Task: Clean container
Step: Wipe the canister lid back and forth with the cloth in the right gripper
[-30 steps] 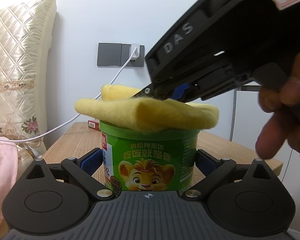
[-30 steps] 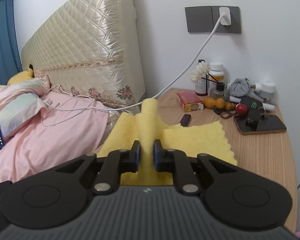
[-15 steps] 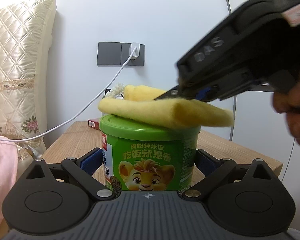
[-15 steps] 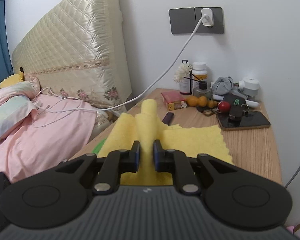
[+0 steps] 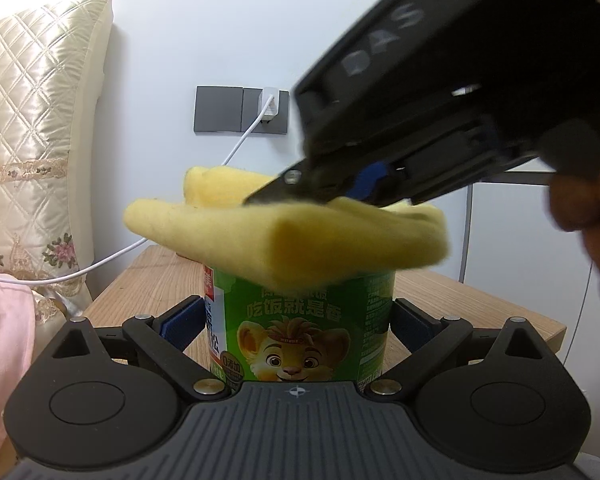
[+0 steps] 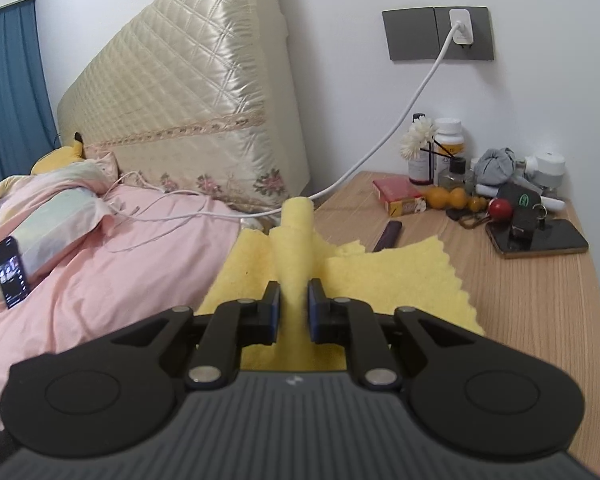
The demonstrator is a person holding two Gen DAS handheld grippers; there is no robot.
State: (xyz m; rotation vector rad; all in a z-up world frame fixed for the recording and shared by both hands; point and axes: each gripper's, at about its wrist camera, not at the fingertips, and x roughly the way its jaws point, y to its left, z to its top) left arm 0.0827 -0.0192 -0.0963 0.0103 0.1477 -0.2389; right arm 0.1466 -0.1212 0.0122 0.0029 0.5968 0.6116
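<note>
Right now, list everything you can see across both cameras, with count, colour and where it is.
container: one, green with a lion cub picture, held between the left gripper's fingers
cloth: one, yellow, folded, lying over the container's top
nightstand: one, light wood, beside the bed
phone: one, dark, right side of the nightstand
box: one, red, back of the nightstand
bottles: several, against the wall
charger cable: one, white, from wall socket to bed
headboard: one, cream, quilted
bedding: pink, left
left gripper: shut on the container
right gripper: pinching a fold of the cloth
hand: one, on the right gripper's handle
</note>
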